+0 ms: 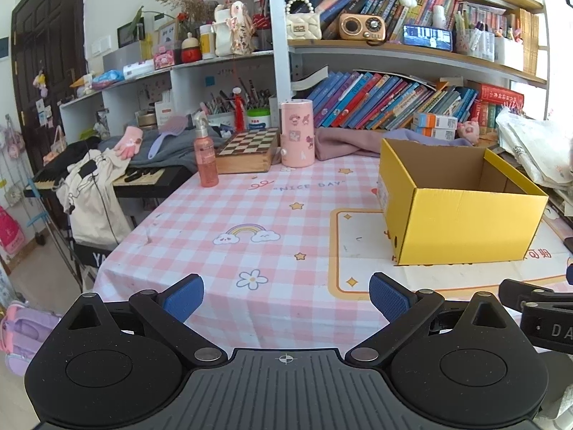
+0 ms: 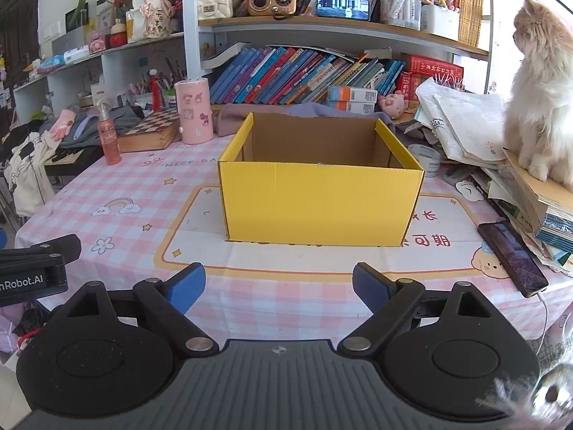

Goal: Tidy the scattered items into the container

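An open yellow cardboard box (image 2: 322,204) stands on the pink checked tablecloth; in the left wrist view the same box (image 1: 465,225) sits at the right. Its floor is hidden by the near wall. My right gripper (image 2: 279,288) hovers open in front of the box, nothing between its blue pads. My left gripper (image 1: 286,297) is open too, over bare cloth left of the box, empty. At the table's far left stand a pink spray bottle (image 1: 206,159), a wooden chessboard box (image 1: 247,150) and a pink cylinder with stickers (image 1: 297,134).
A fluffy cat (image 2: 540,100) sits on a stack of papers and books at the right edge. A dark phone (image 2: 512,258) lies by the right table edge. Bookshelves fill the back. A keyboard (image 1: 143,179) and clothes lie left of the table.
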### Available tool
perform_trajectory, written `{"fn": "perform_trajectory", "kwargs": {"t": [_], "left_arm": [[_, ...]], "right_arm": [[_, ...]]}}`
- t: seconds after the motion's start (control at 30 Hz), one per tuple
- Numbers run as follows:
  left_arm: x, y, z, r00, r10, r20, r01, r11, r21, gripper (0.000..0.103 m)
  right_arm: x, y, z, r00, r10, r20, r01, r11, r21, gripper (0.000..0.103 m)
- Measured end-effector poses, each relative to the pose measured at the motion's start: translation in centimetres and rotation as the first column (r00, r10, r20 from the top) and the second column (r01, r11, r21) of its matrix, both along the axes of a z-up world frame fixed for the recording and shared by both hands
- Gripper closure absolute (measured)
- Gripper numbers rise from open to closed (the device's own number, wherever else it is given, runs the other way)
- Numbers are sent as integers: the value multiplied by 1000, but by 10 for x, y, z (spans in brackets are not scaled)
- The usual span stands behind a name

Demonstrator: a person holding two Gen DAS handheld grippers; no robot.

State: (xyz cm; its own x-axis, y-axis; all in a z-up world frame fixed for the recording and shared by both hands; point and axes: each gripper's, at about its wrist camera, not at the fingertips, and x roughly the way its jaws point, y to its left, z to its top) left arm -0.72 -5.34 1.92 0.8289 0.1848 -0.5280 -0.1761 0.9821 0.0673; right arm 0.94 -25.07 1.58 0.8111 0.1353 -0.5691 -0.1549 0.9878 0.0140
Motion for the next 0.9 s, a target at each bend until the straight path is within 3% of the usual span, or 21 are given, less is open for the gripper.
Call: {"fn": "perform_trajectory", "kwargs": {"t": [0.4, 0.9], "left_arm": [[-1, -2, 0, 1000, -24, 0, 24, 1000, -13, 0], [-2, 0, -6, 998, -8, -57, 6, 999, -36, 0]], "right_arm": [[3, -4, 0, 1000, -17, -9, 17, 1000, 5, 9], [8, -4, -9, 998, -27, -62, 28, 999, 17, 6]]}}
